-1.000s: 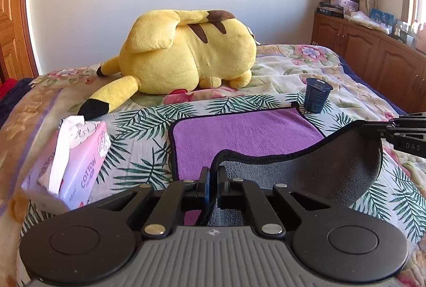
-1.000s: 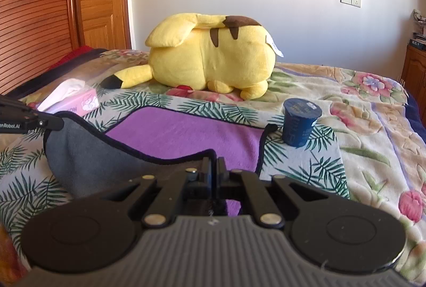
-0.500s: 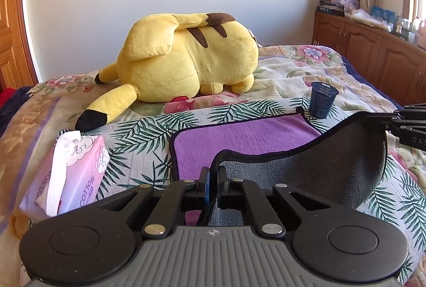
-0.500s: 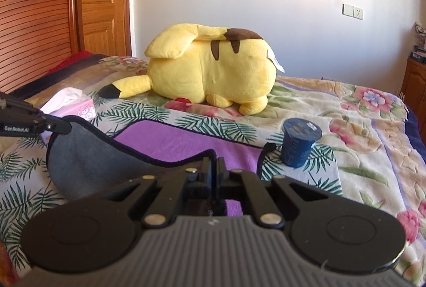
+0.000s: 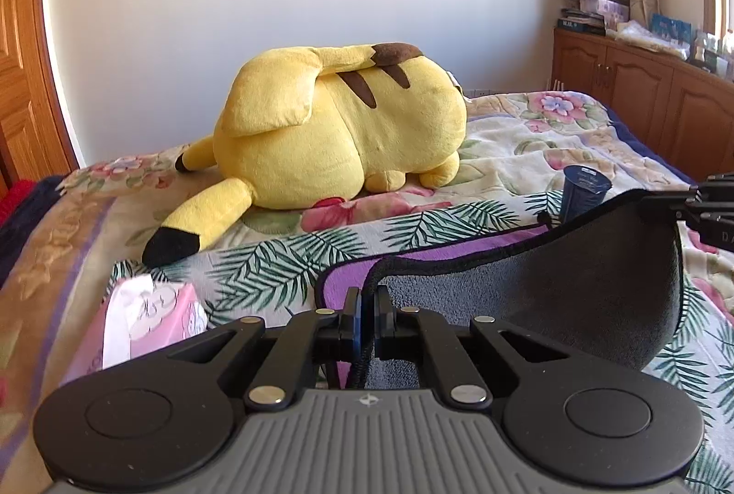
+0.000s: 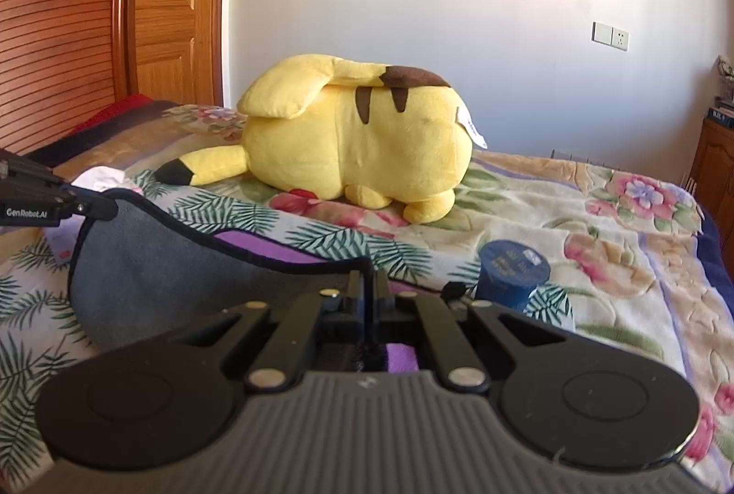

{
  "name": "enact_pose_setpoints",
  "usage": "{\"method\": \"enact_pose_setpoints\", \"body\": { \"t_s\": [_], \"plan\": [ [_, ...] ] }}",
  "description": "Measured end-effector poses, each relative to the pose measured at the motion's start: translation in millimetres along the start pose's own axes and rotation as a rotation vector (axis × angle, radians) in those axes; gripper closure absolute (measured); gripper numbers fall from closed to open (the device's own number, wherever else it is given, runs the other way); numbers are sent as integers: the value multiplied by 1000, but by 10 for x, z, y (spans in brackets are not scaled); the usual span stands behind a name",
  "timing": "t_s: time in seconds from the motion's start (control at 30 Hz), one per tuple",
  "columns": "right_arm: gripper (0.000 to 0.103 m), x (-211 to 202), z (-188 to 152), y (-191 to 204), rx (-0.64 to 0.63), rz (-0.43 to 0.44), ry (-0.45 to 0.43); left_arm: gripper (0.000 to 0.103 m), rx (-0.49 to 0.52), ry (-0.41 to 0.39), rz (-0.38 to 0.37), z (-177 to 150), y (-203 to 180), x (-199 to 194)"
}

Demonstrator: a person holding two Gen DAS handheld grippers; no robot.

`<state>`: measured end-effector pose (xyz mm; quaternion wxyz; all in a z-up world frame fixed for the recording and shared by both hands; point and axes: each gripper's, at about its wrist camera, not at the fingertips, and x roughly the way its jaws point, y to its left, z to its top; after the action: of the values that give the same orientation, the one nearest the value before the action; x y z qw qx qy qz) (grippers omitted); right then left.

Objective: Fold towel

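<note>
The towel is purple on top and grey underneath, with a black hem. It lies on the bed with its near edge lifted and curled forward, grey side facing me. My left gripper is shut on the near left corner. My right gripper is shut on the near right corner; the towel sags between them. The right gripper also shows at the right edge of the left wrist view, and the left gripper at the left edge of the right wrist view. Only a strip of purple shows beyond the lifted edge.
A big yellow plush toy lies across the bed behind the towel. A dark blue cup stands by the towel's far right corner. A pink tissue pack lies left of the towel. Wooden cabinets line the right wall.
Both grippers have carried the towel's near edge up and forward toward the far edge. More grey underside shows and less purple. The plush toy and cup look closer.
</note>
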<state>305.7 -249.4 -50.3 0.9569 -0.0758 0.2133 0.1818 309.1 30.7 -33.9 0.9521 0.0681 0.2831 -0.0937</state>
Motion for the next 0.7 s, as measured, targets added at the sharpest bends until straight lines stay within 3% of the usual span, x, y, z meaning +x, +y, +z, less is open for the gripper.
{"method": "enact_pose_setpoints", "body": {
  "t_s": [0.7],
  "plan": [
    [100,660,122,-214,-42,-73,0,103,-5,-10,59,233,160,662]
  ]
}}
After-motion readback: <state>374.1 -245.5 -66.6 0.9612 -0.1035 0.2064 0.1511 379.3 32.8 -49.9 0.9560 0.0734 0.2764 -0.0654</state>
